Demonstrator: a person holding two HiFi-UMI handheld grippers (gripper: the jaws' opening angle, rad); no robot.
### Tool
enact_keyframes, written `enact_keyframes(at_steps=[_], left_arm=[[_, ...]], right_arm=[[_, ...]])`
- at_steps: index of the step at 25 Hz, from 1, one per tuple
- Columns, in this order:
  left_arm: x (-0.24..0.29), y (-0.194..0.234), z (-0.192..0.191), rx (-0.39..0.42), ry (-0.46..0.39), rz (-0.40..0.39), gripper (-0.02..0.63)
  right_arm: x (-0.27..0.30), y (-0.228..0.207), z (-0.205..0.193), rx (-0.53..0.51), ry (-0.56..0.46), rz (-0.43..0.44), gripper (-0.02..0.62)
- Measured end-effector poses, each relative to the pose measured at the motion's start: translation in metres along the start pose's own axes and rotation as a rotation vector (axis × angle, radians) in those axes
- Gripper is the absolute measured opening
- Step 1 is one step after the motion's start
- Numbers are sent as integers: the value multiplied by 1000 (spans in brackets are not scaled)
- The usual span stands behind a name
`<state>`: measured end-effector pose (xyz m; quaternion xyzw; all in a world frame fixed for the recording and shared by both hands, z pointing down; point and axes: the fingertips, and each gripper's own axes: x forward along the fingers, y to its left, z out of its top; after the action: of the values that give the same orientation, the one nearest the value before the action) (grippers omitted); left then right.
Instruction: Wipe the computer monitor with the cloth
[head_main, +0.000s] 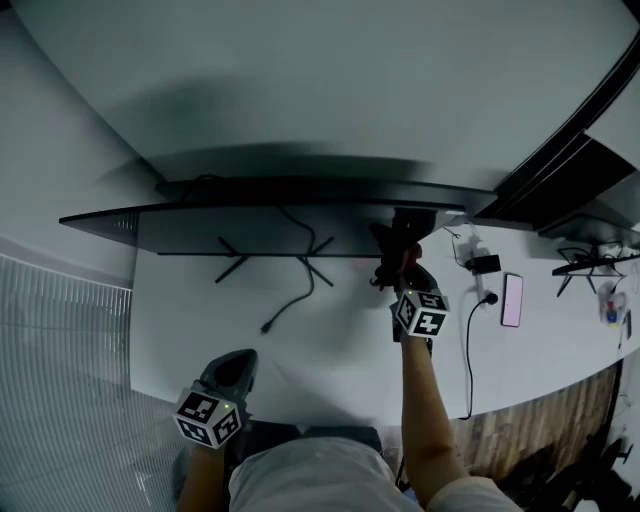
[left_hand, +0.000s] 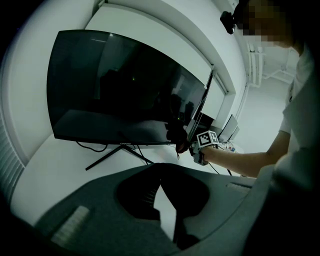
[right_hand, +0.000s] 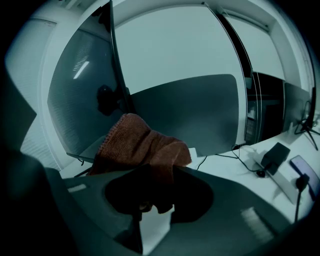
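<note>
Your right claw (right_hand: 155, 174) is clamped on the rust-brown knitted cloth (right_hand: 140, 145), at the lower right corner of the wide black curved monitor (left_hand: 125, 85). Left claw (left_hand: 160, 167) closed, empty, bottom left over the white counter (head_main: 330, 350). Wiping is probably barely begun, with most of the screen left.

Your right arm (head_main: 420, 400) reaches forward; your right gripper (head_main: 397, 262) clamps the cloth (right_hand: 140, 145). Your left gripper (head_main: 231, 372) hangs low at the front edge of the desk (head_main: 330, 350), jaws together, empty.
</note>
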<state>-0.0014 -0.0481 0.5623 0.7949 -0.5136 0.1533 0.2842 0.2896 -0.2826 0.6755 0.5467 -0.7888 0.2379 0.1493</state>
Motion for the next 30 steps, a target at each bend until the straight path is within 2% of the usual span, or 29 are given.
enact_keyframes(at_steps=[12, 24, 30], left_arm=[[-8, 6, -13, -20, 10, 12, 9], [-17, 22, -23, -64, -2, 3, 9], [-24, 33, -26, -82, -10, -3, 9]], right_arm=[[5, 7, -28, 214, 44, 39, 119], [8, 32, -29, 240, 69, 46, 118], [12, 56, -29, 218, 91, 62, 118]])
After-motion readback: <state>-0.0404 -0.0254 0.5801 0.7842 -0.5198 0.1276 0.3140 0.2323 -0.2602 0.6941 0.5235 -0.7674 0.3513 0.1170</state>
